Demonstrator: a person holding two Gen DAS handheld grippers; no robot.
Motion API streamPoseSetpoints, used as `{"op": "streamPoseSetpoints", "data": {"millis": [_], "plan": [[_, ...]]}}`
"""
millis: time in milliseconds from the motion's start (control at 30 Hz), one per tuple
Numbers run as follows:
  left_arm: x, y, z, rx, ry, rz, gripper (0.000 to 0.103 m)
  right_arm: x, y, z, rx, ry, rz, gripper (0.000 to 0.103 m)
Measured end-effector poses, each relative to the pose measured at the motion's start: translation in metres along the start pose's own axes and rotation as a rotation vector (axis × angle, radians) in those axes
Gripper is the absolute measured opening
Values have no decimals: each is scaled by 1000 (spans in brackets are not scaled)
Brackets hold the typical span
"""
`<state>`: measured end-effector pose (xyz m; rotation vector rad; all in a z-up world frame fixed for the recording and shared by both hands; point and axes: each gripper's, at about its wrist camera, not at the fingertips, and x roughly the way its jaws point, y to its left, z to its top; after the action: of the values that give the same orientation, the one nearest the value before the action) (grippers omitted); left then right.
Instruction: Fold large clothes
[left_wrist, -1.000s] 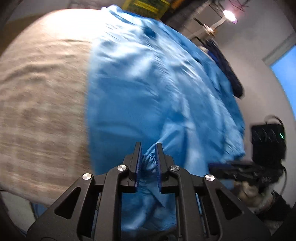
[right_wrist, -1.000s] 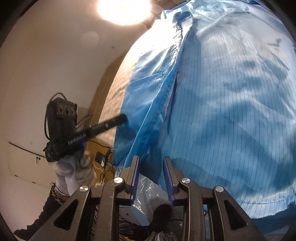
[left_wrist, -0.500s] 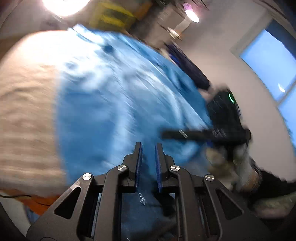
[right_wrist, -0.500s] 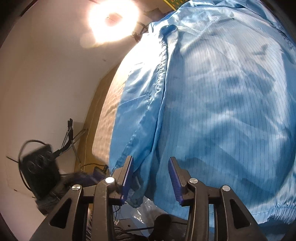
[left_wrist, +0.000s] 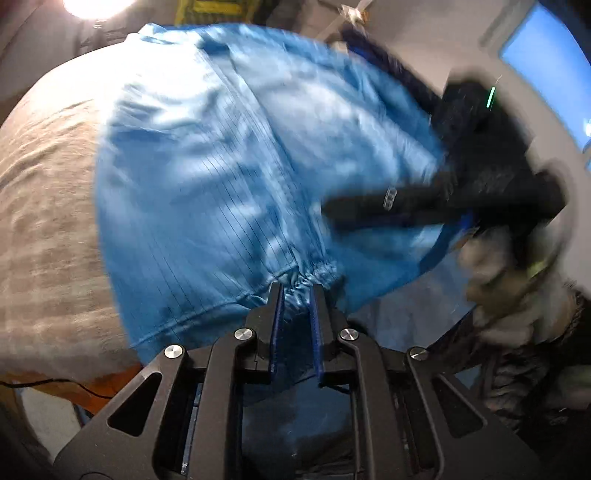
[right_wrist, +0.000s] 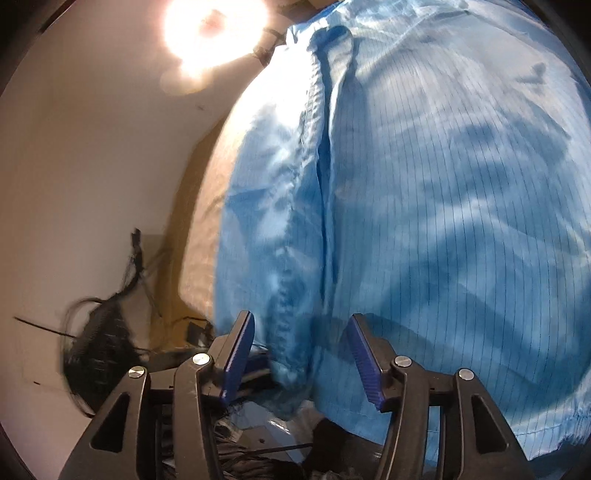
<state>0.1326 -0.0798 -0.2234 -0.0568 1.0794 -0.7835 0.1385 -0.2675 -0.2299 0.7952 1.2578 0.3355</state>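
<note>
A large light-blue pinstriped garment (left_wrist: 229, 155) lies spread over a beige woven cover (left_wrist: 48, 206). My left gripper (left_wrist: 297, 290) is shut on the garment's gathered elastic edge at the near side, and the cloth bunches between the pads. In the right wrist view the garment (right_wrist: 443, 184) fills the right half, with a folded sleeve strip (right_wrist: 288, 229) running down into my right gripper (right_wrist: 302, 317). Its jaws are opening; the strip's end hangs between them and neither pad presses on it. The right gripper's black body (left_wrist: 406, 206) shows blurred over the cloth in the left wrist view, held by a gloved hand (left_wrist: 498, 273).
A bright lamp (right_wrist: 214, 33) glares at the far end. Cables and a power block (right_wrist: 140, 258) lie on the floor beside the left edge of the cover. Dark clothes (left_wrist: 388, 62) hang beyond the garment, near a window (left_wrist: 546, 59).
My right gripper's jaws have spread apart around the sleeve strip. My left gripper, still clamped on the gathered edge, has carried it toward the right hand, which now looms larger beside it.
</note>
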Motion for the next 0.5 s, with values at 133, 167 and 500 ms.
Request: {"op": "streamPoseSetpoints", "data": {"millis": [133, 167, 500], "plan": [[-54, 47, 2, -163, -145, 58, 16, 8, 4, -5, -29, 36, -27, 50], [-59, 60, 0, -225, -151, 49, 21, 8, 5, -5, -32, 37, -26, 50], [-16, 82, -32, -394, 27, -8, 23, 31, 14, -5, -27, 93, 0, 18]]}}
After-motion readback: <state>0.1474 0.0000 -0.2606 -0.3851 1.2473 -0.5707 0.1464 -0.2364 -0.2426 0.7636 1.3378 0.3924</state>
